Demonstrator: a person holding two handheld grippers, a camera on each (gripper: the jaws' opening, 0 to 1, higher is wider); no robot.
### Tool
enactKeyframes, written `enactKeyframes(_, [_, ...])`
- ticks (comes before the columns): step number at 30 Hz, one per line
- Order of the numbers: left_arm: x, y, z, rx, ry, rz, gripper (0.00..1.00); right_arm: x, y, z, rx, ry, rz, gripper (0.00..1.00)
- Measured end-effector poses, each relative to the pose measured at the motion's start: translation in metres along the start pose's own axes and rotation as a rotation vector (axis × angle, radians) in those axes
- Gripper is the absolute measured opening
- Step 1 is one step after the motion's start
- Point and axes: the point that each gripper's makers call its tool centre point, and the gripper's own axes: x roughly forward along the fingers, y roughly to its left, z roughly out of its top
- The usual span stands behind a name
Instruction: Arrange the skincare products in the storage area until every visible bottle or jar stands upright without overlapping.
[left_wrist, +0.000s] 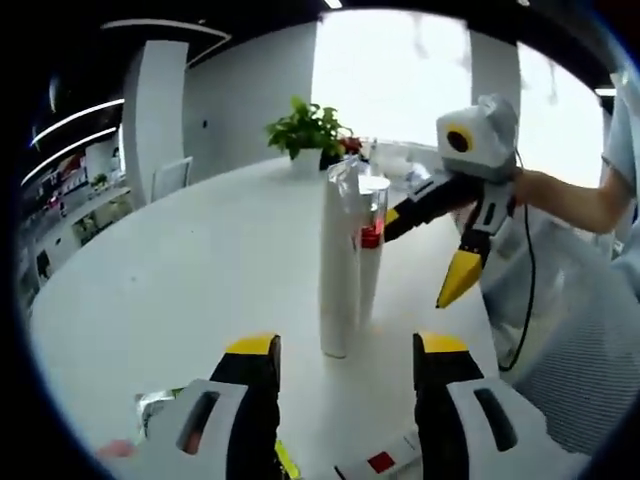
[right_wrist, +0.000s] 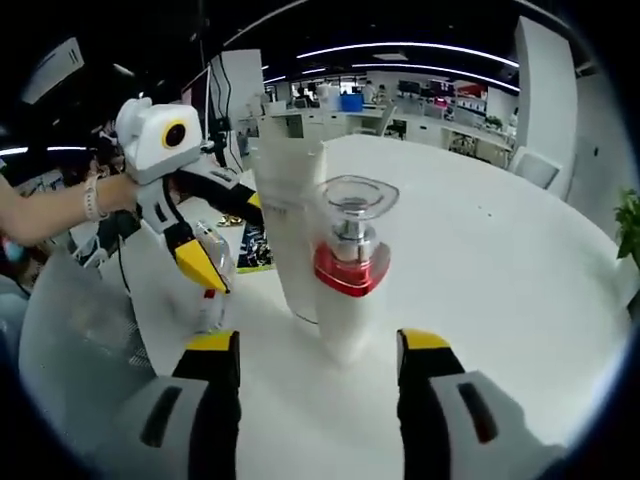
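Pump bottle just beyond spread fingers.

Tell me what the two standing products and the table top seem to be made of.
Tall white tube: likely matte plastic; opaque, even, no glare. Pump bottle: white body looks plastic or frosted glass, unclear which; its clear cap is see-through and glinting, probably hard plastic, over a glossy red collar. Table: smooth white, softly reflective, perhaps laminate.

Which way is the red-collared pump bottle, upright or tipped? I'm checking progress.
Upright. The red-collared pump bottle stands on its base on the white table, clear cap on top, close beside the taller white tube.
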Motion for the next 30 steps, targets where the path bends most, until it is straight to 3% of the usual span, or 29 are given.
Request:
enactKeyframes(5, [-0.007, -0.002, -0.008, -0.048, 0.036, 0.014, 0.59, -0.004, 0.003, 0.003, -0.006, -0.005, -0.001, 0.71])
enactKeyframes(11, [-0.018, -0.002, -0.017, -0.048, 0.078, 0.049, 0.64, -0.011, 0.008, 0.009, -0.026, -0.011, -0.004, 0.74])
enactKeyframes(20, [-0.041, -0.005, -0.009, -0.083, 0.052, 0.097, 0.72, -0.019, 0.015, 0.018, -0.048, -0.029, 0.001, 0.83])
enactKeyframes(30, [-0.061, -0.008, -0.014, -0.068, 0.086, 0.148, 0.84, -0.025, 0.02, 0.022, -0.093, -0.025, 0.005, 0.92])
